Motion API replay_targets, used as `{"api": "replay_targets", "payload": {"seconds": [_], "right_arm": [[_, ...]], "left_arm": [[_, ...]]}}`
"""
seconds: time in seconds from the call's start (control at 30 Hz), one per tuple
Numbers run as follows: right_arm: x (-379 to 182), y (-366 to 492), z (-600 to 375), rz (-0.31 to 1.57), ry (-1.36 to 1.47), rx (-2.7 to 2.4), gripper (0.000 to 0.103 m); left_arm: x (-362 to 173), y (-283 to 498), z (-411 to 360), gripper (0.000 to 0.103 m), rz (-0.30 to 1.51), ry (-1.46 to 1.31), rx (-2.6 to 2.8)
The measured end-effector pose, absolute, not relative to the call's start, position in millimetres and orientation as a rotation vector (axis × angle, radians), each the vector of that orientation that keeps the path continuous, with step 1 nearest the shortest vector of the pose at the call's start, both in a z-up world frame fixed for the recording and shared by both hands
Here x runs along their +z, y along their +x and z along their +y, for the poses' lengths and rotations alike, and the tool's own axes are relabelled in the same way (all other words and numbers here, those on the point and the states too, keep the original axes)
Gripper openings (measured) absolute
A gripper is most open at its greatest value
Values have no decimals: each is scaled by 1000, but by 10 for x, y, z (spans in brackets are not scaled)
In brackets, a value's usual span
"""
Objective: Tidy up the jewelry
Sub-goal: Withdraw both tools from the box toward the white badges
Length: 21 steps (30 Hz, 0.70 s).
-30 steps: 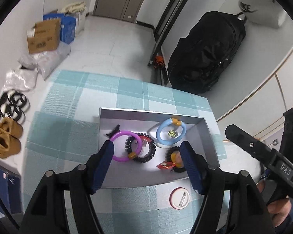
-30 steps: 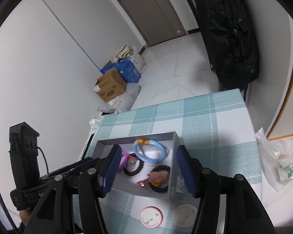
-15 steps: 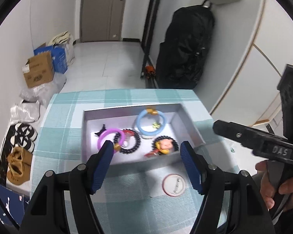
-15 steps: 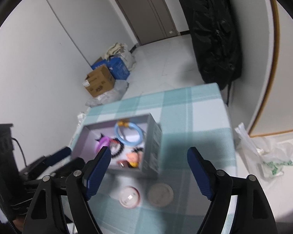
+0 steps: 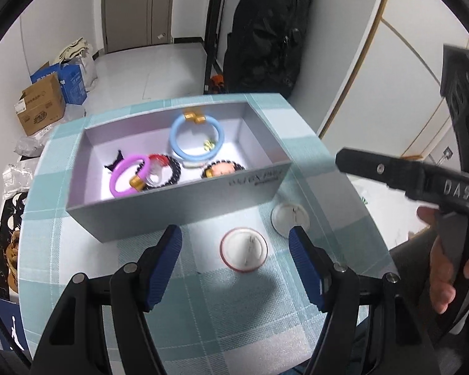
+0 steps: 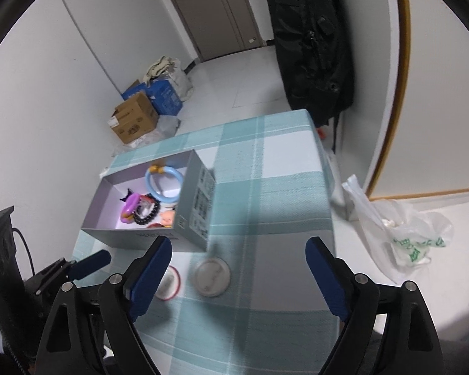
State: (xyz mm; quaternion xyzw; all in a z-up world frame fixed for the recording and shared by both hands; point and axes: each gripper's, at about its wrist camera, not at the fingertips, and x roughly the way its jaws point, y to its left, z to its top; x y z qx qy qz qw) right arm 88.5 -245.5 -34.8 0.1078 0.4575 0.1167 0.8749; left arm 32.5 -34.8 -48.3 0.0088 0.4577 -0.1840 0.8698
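- A grey box (image 5: 172,209) sat on a table covered with a teal-and-white checked cloth (image 5: 222,318), towards its far left part as the right wrist view showed it.
- Inside the box lay a blue bangle (image 5: 197,139) with gold clasps, near the far wall.
- A purple bangle (image 5: 128,178) lay at the near left, resting partly on a black bead bracelet (image 5: 168,173).
- A small black cat-shaped piece (image 5: 115,165) lay just left of the purple bangle.
- A hair tie with a doll face (image 5: 222,170) lay at the near right, partly hidden by the box wall.
- Two round badges lay on the cloth just in front of the box: a red-rimmed badge (image 5: 244,249) and a white badge (image 5: 290,216), close to each other.
- The left gripper (image 5: 236,262) hovered above the cloth with its blue fingers wide apart and nothing between them; the red-rimmed badge appeared between them.
- The right gripper (image 6: 237,276) also hovered with fingers wide apart and empty; the white badge appeared between them.
- A hand (image 5: 447,268) held the right gripper's black handle at the right edge of the left view.
- On the floor beyond stood cardboard boxes (image 6: 136,122), a black bag (image 5: 265,31) and a plastic bag (image 6: 400,234).
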Motion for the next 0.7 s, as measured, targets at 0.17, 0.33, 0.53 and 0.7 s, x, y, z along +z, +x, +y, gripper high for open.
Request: {"api": "replay_targets", "payload": {"seconds": [0.17, 0.33, 0.53, 0.7], "right_arm": [[-383, 863, -2491, 977, 228, 229, 89], [-426, 859, -2474, 995, 210, 238, 89], [-424, 844, -2436, 994, 191, 249, 89], [-437, 840, -2433, 992, 178, 246, 89]], "left_arm": [[-630, 358, -381, 67, 1023, 39, -375], [-749, 421, -373, 67, 1071, 43, -363], [-777, 442, -501, 66, 1084, 68, -425], [-770, 416, -546, 66, 1063, 107, -412]]}}
